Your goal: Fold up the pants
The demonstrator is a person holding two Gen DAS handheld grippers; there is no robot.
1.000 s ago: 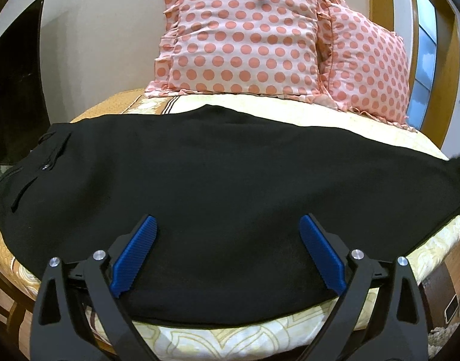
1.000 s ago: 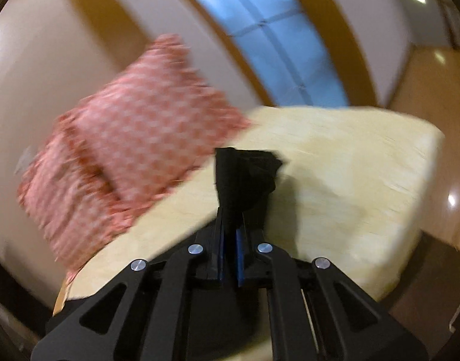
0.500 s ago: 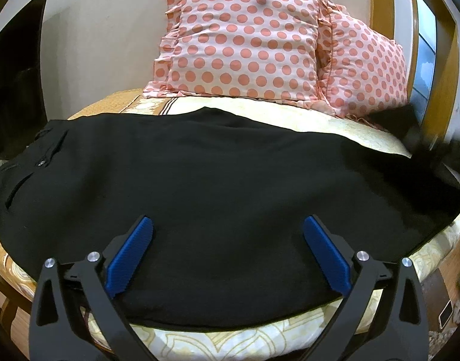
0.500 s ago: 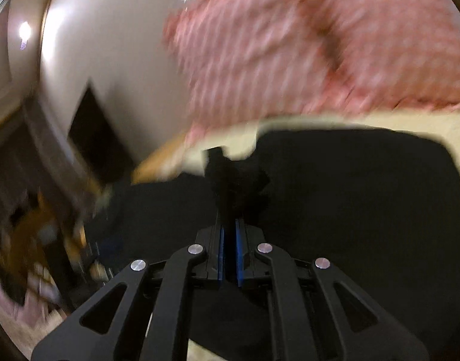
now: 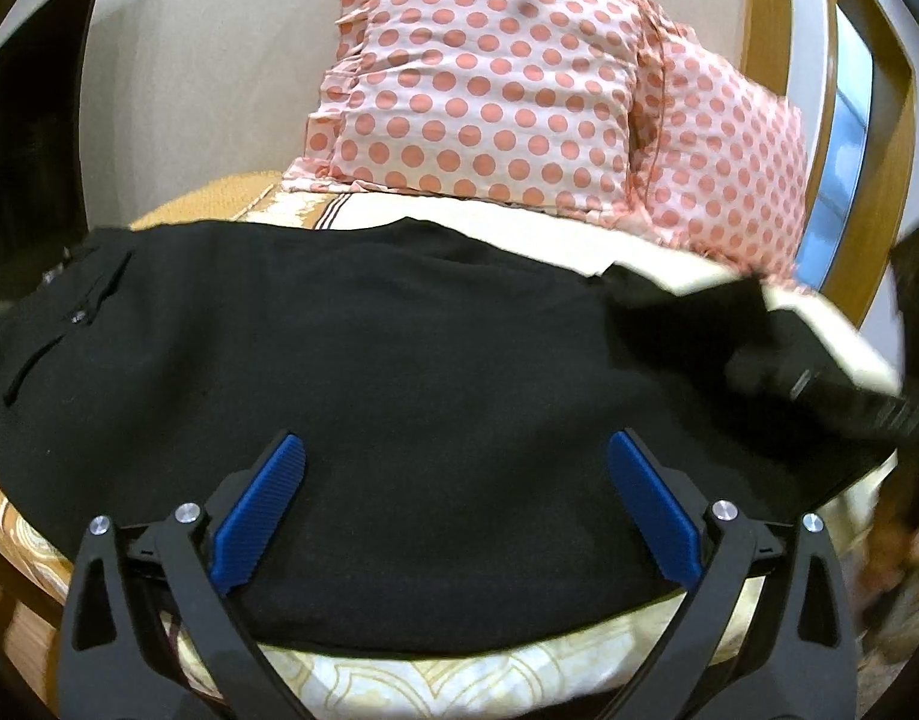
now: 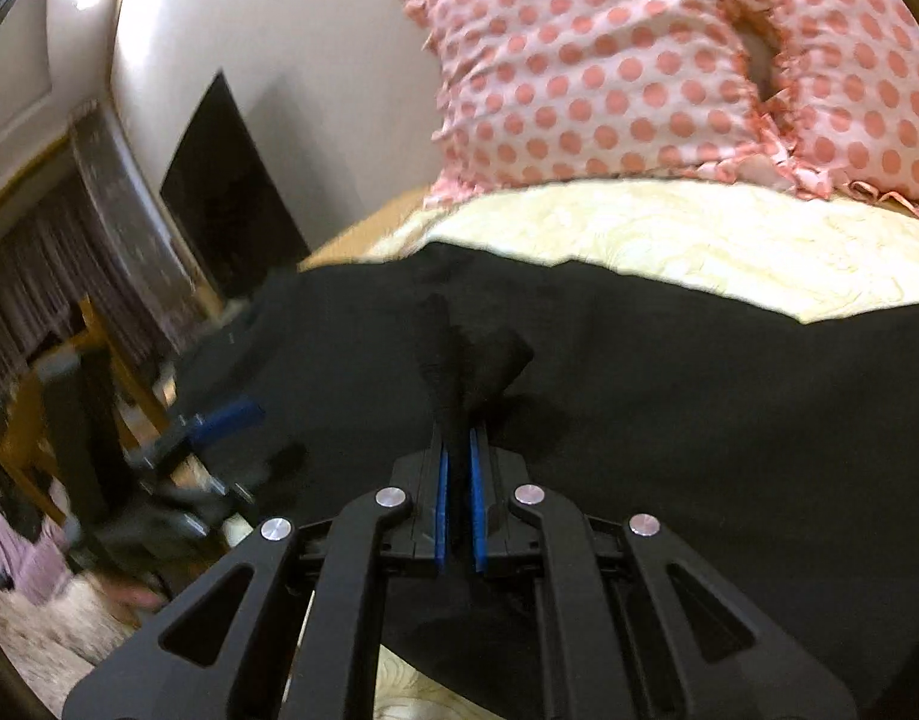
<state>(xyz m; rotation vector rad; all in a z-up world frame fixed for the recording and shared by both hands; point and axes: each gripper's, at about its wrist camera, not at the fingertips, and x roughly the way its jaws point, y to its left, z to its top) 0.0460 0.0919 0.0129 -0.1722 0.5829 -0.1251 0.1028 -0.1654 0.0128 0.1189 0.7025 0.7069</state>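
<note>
The black pants lie spread across the bed, in front of the two polka-dot pillows at its head. The step in hand appears to be the fold-over: the right gripper is clamped on a bunched tuft of the pants' fabric, held above the spread cloth — probably one end being carried across the rest. The left gripper hangs with jaws wide over the near edge of the pants, gripping nothing; whether it touches the cloth cannot be told.

Next move, as judged: lay the held end flat on the layer beneath with edges matched, then release. The cloth is limp and may bunch.

Surface: cream patterned bedcover, soft. Room: pale wall behind the pillows, a dark panel to their left, a wood-framed window to their right.
</note>
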